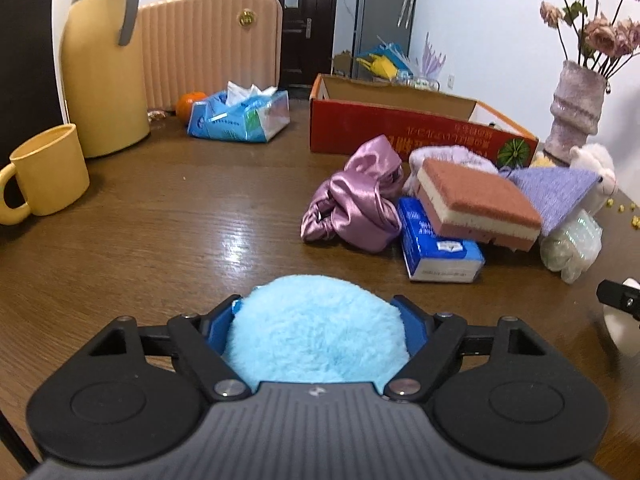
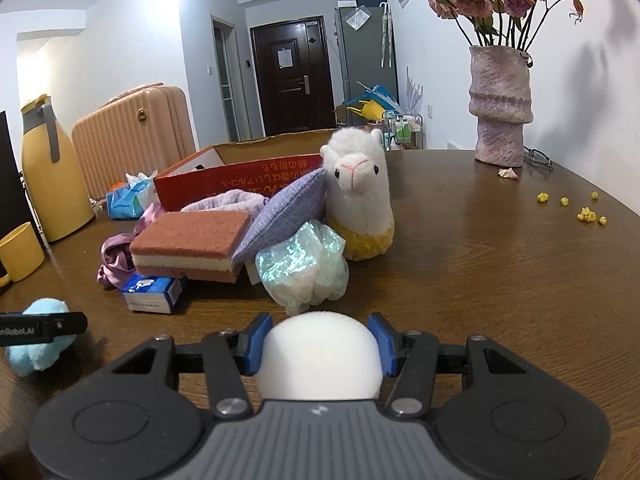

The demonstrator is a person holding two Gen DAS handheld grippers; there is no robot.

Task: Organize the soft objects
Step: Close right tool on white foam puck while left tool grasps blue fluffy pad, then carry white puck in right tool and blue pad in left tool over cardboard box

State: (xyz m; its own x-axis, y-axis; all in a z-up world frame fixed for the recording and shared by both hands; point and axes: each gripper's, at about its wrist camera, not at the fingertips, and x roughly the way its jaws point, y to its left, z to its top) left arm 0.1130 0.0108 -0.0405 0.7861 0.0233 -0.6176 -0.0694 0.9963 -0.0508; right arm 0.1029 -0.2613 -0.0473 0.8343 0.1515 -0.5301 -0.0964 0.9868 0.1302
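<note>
A fluffy light-blue plush ball [image 1: 316, 328] fills the left gripper [image 1: 318, 318], whose blue pads [image 1: 218, 330] press into its sides, pinching it just above the wooden table [image 1: 160, 232]. The right gripper [image 2: 318, 340] likewise clamps a white foam ball [image 2: 318, 354] between its blue pads [image 2: 256, 340].

Ahead and to the right of the left gripper lies the pile of soft things: a blue tissue pack [image 1: 436, 240] nearest, a pink satin cloth [image 1: 356, 200] to its left, and a pink-and-cream sponge [image 1: 480, 204] resting on top of the pack. Straight ahead of the right gripper sits an iridescent mesh bath pouf [image 2: 304, 268], with a purple cloth pad [image 2: 286, 216] leaning behind it and a white alpaca plush [image 2: 358, 196] standing upright beyond. Behind the pile is an open red cardboard box [image 1: 400, 128]. Far left of the left gripper stand a yellow mug [image 1: 48, 172] and a yellow thermos jug [image 1: 104, 64].
</note>
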